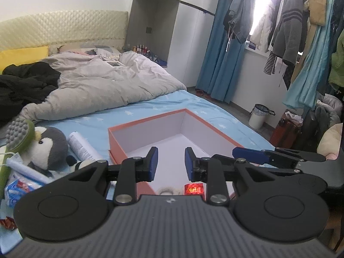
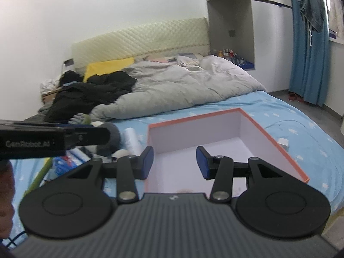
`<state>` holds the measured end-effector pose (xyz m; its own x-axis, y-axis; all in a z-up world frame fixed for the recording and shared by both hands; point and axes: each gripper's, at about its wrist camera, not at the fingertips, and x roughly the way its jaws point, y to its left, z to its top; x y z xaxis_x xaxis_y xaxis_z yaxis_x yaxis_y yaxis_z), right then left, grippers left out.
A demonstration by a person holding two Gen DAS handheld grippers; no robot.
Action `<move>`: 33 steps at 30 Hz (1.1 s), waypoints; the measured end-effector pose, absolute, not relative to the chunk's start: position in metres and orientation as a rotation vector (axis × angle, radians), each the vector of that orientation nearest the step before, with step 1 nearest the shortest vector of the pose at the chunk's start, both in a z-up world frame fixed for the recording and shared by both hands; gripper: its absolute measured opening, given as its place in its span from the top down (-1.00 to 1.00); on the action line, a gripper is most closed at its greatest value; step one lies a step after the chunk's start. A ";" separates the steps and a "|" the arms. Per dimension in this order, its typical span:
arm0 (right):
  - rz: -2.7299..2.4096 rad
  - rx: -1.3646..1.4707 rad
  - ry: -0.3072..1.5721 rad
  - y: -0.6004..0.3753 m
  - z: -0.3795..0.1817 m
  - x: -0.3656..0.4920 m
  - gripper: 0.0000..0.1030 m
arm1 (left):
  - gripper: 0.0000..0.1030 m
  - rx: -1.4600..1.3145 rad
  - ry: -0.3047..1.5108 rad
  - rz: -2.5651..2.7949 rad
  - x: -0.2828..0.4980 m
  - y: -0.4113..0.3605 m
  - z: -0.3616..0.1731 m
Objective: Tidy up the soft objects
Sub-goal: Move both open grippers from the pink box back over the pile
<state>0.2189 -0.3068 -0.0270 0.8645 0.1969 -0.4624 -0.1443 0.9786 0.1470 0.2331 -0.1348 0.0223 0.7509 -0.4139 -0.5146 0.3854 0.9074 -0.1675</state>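
The left tool sits at the lower centre of its own view, its blue pads parted by a narrow gap with nothing between them. The right tool stands lower centre in the right wrist view, its pads parted somewhat wider and likewise empty; its blue tip also reaches in from the right edge of the left view.

Just beyond both tools, mid-frame, an open orange box with a white inside lies on the bed's light blue star-print sheet. Under the left tool's pads, at the box's near edge, a small red wrapped item and a pale fuzzy thing beside it show; what they are I cannot tell.

At the lower left of the left view lies the clutter of soft things: a grey and white plush penguin, a green-handled brush with grey nubs just beside it, a white printed roll between penguin and box, and blue and white packets below.

Further back, a crumpled grey duvet fills the middle left, with black clothing at its left edge and a yellow pillow against the quilted headboard. Blue curtains and hanging clothes occupy the upper right.
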 end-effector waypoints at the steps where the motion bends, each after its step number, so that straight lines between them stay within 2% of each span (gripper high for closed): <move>1: 0.188 0.107 0.492 -0.303 -0.027 0.215 0.09 | 0.39 -0.055 0.570 -0.431 0.227 -0.131 0.022; 13: 0.268 0.136 0.467 -0.268 -0.035 0.165 0.09 | 0.39 -0.117 0.581 -0.305 0.158 -0.078 0.005; 29: 0.332 0.129 0.577 -0.231 -0.070 0.109 0.09 | 0.38 -0.225 0.710 -0.165 0.087 -0.011 -0.053; 33: 0.351 0.124 0.619 -0.220 -0.084 0.113 0.09 | 0.24 -0.238 0.728 -0.110 0.089 0.006 -0.068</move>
